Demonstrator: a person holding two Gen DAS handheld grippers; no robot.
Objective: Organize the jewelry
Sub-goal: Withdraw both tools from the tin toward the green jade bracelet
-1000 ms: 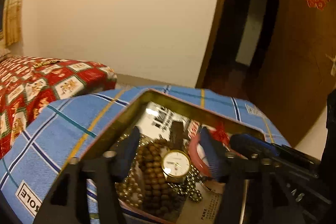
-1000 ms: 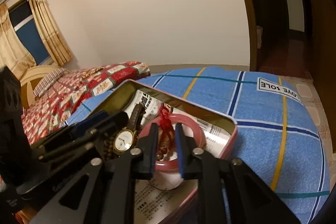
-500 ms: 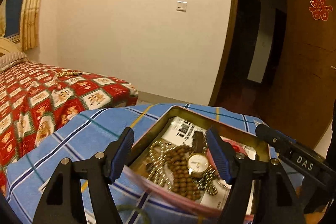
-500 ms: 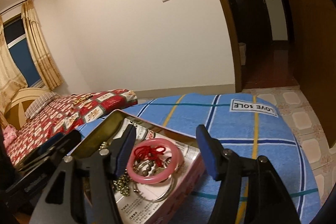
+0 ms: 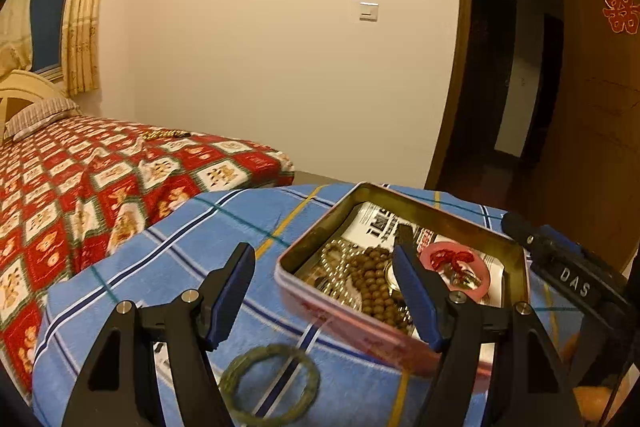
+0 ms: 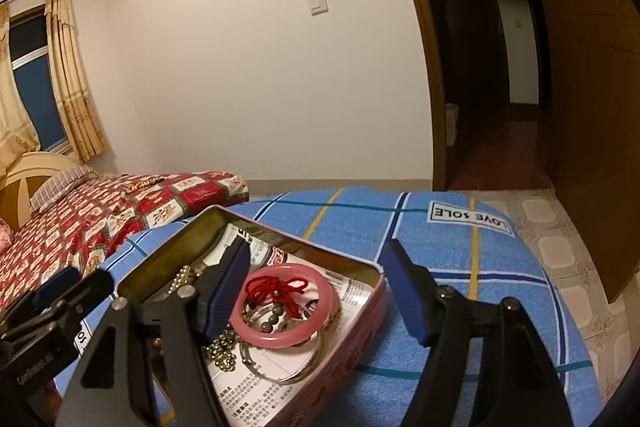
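Note:
A pink-walled tin box (image 5: 360, 327) (image 6: 360, 311) sits on a blue plaid cloth. It holds a pink bangle (image 6: 280, 337) (image 5: 484, 273) with a red knotted cord (image 6: 280, 287), brown wooden beads (image 5: 374, 281), a gold watch, a metal bead chain (image 6: 222, 345) and a thin silver bangle (image 6: 308, 367). A dark green bangle (image 5: 270, 383) lies on the cloth in front of the box. My left gripper (image 5: 328, 297) is open and empty, above the box's near-left wall. My right gripper (image 6: 316, 295) is open and empty, above the box's right part.
The blue cloth (image 6: 460, 259) covers a rounded surface with edges falling off at right and front. A bed with a red patterned cover (image 5: 80, 187) lies to the left. A wall, a doorway (image 6: 500, 87) and a tiled floor (image 6: 560, 251) are behind.
Both grippers have pulled back and up from inside the box. The right gripper, nearly shut by the red cord, has opened wide. The green bangle has come into the left view.

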